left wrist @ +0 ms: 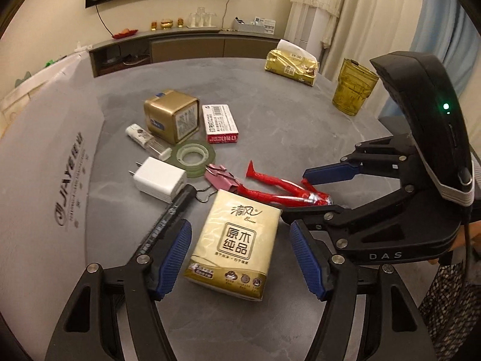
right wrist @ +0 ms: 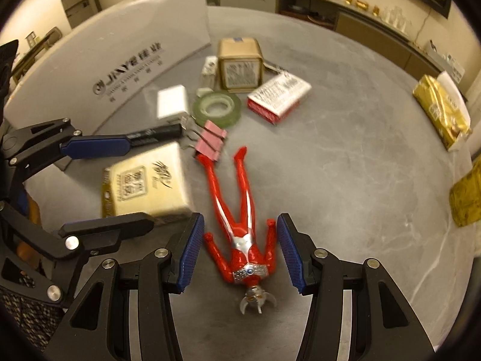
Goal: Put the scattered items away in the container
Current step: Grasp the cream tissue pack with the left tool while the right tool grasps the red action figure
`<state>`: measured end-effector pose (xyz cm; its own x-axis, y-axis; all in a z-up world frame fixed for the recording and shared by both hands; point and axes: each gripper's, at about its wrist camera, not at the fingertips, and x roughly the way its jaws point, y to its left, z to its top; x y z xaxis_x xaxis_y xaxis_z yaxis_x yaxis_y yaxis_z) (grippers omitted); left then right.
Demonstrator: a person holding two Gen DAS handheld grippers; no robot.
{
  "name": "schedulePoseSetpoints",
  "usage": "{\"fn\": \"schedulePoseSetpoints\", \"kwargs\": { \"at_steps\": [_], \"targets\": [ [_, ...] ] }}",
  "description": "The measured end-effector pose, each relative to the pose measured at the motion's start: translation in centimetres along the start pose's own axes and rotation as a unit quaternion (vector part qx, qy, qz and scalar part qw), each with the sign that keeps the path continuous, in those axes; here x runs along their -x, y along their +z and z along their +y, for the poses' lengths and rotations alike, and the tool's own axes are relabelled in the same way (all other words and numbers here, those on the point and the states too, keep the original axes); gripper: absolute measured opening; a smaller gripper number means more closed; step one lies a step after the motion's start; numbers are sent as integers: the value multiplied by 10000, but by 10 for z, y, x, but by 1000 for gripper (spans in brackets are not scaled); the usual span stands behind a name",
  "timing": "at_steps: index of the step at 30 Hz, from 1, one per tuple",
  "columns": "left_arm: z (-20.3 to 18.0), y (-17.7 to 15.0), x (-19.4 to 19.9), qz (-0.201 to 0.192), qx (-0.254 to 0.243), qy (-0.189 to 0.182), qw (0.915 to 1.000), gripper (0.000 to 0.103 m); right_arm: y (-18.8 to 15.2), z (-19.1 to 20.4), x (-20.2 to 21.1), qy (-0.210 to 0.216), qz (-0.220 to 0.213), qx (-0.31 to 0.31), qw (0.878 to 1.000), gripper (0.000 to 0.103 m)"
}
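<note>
Big white box [left wrist: 45, 186] off to the far left of the tissue pack [left wrist: 231, 243], lying on the grey desk [left wrist: 300, 138]. Black marker [left wrist: 168, 216] and white charger plug [left wrist: 159, 179] just left of the pack, green tape roll [left wrist: 195, 158] and gold tin [left wrist: 173, 114] behind. Left gripper [left wrist: 240, 258] hovering over the pack, jaws wide apart. Pink binder clips [right wrist: 210, 140] touching the pack's far corner. Red Ultraman figure [right wrist: 240, 225] flat on its back just right of the pack, right gripper [right wrist: 240, 254] straddling its torso, jaws apart, nothing clamped.
</note>
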<state>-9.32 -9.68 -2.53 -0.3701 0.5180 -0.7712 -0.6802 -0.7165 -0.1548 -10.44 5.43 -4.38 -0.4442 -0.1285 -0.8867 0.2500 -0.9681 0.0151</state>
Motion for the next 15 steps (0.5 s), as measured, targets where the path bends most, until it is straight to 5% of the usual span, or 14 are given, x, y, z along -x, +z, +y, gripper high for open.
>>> {"fn": "schedulePoseSetpoints", "kwargs": {
  "at_steps": [7,10,15],
  "targets": [
    [6,-6,-12,141,200,-37,9997,68,2,0,0,-60,-72,-82,9999,50],
    [6,-6,-12,146,180,40,9997,53,3,-3,1,-13,-67,-225,9997,49],
    [13,-6,-6,134,379,-1,9992,52,4,-14,5,100,-142,-524,9985,49]
  ]
}}
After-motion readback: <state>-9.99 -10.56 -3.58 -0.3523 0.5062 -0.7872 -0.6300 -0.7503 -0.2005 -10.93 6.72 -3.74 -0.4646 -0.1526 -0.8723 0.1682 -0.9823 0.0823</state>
